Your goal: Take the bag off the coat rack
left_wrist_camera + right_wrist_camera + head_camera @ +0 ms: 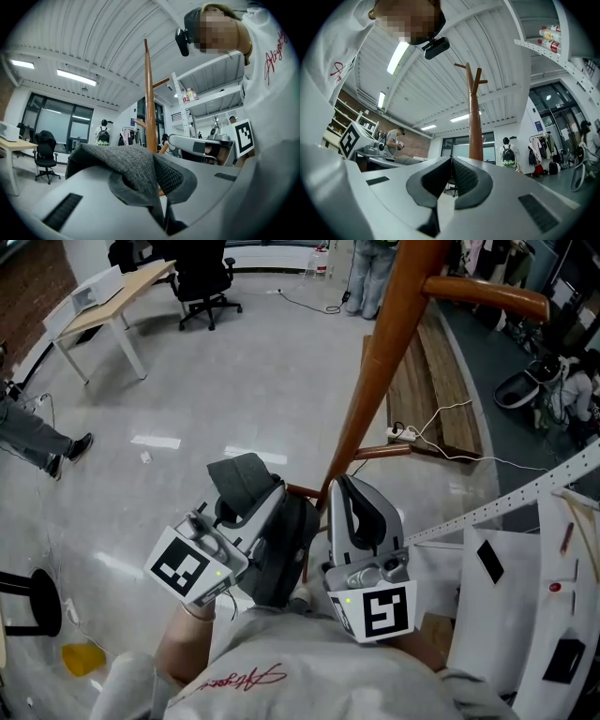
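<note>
Lifting the bag [281, 549] off the rack [394, 352] will likely go best if the left tool [154, 183] holds its pinch firm and draws up and away from the pole, so that no loop snags a peg. The rack is a tall round pole of smooth reddish-brown wood with short angled pegs, rising just beyond both tools. The bag, dark grey and soft, hangs under the left tool, close against the pole. Whether it is clear of the low peg [302, 491] beside it cannot be told. The left tool pinches a fold of its coarse grey knit, which bulges out between the jaws. The right tool [451, 180], just right of the left one, is pressed together on nothing.
</note>
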